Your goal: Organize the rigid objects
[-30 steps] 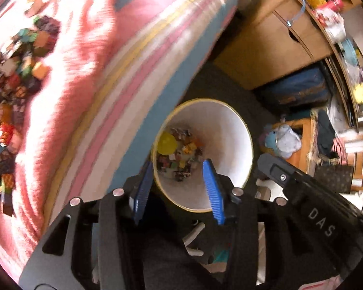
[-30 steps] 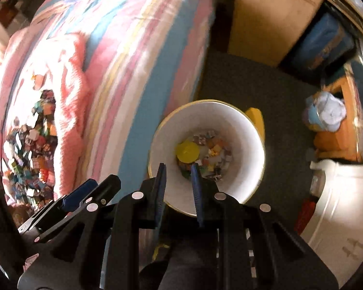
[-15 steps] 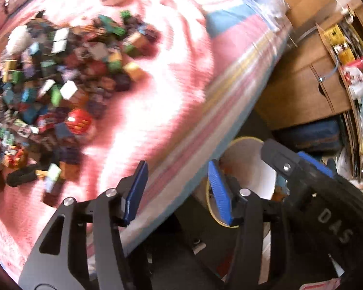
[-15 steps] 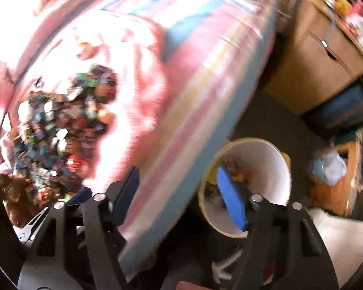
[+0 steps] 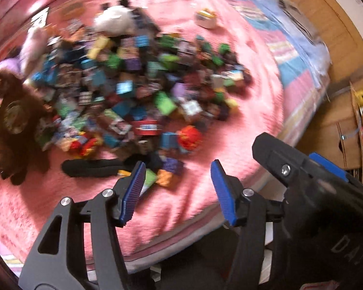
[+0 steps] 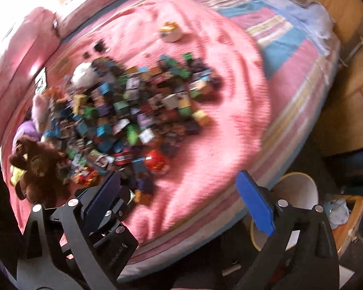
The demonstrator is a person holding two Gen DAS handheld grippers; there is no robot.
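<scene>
Left wrist view
Blur: the whole frame is smeared by motion, so most pieces in the cube pile [image 5: 145, 91] cannot be told apart; only colours read, green, blue, purple, yellow.
Pile place: on the pink blanket [image 5: 249, 111], spread across its middle.
Clearer items: a red ball [image 5: 190, 137] at the pile's near edge, a white toy [image 5: 206, 18] lying apart at the far side, a black sock [image 5: 94, 168] in front of the pile.
Cut off: a brown plush [image 5: 11, 123] runs off the left edge; a white plush [image 5: 115, 20] behind the pile is too blurred to make out.
Left gripper [image 5: 179, 188]: fingers spread wide, nothing between them, above the blanket's near edge; a few cubes lie just beside the left pad.
Right gripper in this view [image 5: 309, 176]: only its black body and a blue strip show at the right; its fingers are hidden here.
Container: none seen here.

Right wrist view
Blur: the same pile is smeared, and the bright upper left corner is washed out.
Right gripper [image 6: 181, 193]: fingers released and far apart, empty, over the bed edge.
Hidden: the left gripper's body covers the pile's near left corner.
Bucket [image 6: 300, 186]: on the floor just beside the bed, partly behind the right finger; only its white inner wall shows, contents hidden.
Bed: striped cover [image 6: 285, 55] right of the blanket.
</scene>
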